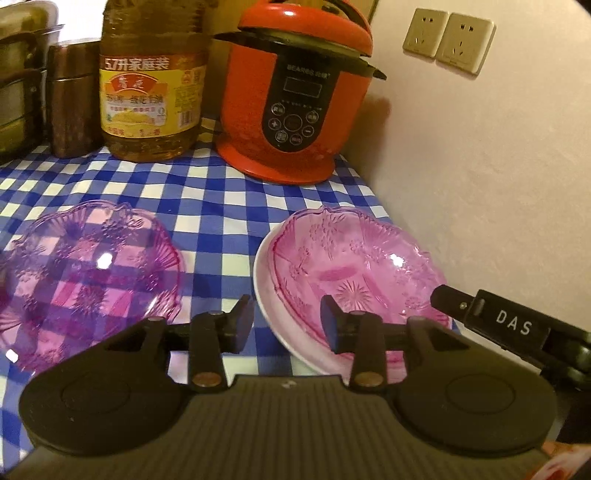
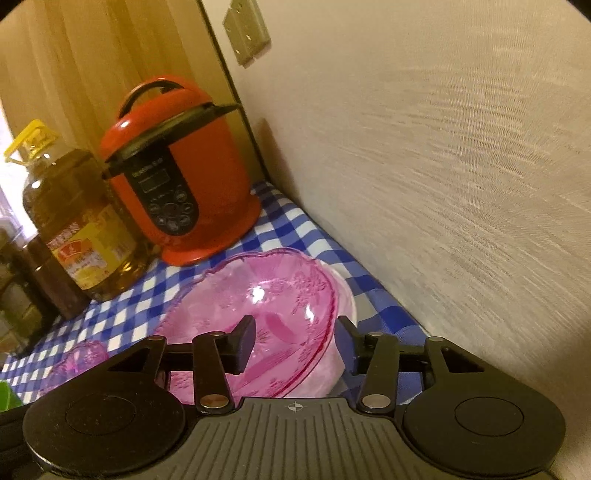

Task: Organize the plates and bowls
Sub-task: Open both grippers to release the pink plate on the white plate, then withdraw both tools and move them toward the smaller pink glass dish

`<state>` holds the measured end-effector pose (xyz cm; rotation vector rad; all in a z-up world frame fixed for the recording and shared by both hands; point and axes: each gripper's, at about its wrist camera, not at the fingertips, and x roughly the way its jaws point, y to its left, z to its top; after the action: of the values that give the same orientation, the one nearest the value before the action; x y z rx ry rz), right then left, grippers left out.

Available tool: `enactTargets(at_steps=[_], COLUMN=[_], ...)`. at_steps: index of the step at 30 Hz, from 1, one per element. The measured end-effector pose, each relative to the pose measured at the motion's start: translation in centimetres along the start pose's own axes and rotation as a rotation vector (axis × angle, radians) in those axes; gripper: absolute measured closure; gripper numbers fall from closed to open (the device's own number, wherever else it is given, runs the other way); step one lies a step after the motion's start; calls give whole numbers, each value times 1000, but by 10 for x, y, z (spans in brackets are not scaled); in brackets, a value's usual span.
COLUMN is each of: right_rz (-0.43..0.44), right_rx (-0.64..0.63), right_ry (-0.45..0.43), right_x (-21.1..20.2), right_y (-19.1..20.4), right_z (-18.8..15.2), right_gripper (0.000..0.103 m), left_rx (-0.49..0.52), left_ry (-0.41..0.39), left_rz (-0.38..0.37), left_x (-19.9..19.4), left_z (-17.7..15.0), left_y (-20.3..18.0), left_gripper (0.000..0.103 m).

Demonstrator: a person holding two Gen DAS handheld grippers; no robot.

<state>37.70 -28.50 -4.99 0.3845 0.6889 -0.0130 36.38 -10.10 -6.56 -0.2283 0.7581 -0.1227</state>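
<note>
Warm, dim indoor light gives both fisheye views a yellow-orange cast. Bright glare spots sit on the loose pink bowl (image 1: 88,266), on the pink bowl on the white plate (image 1: 354,269) and on the red cooker's lid (image 1: 306,22). The cooker throws a soft shadow onto the wall (image 1: 480,166) to its right. In the right wrist view that wall (image 2: 461,184) is streaked with motion blur, and daylight whitens the far left edge. Straight lines bow outward and the corners go black.
</note>
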Motion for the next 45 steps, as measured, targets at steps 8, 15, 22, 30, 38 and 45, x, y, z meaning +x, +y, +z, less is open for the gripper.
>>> enactTargets(at_steps=[8,15,22,30,38,45], right_rz=[38,47,66,87,119,141], right_rx=[6,-8,-58,-102,-148,-157], right_ry=[22,67,106,141,159,154], right_x=[-39,-77,-110,-135,-144,-144], right_y=[10,24,48,72,93,102], right_z=[-13,-36,-58,-84,-93,-94], right_gripper=[55,55,55,55,55,55], left_rx=[-51,-88,-90,-102,-133,-148], left_ry=[2,6,10,-3,-15,-14], left_rz=[-1,2,33,92,124,144], left_x=[-45,-91,-132,-173,-196,-199], left_z=[-13,-29,-47,-60,-65,-61], left_y=[10,24,43,67,90,103], left_gripper=[67,67,67,66,64,62])
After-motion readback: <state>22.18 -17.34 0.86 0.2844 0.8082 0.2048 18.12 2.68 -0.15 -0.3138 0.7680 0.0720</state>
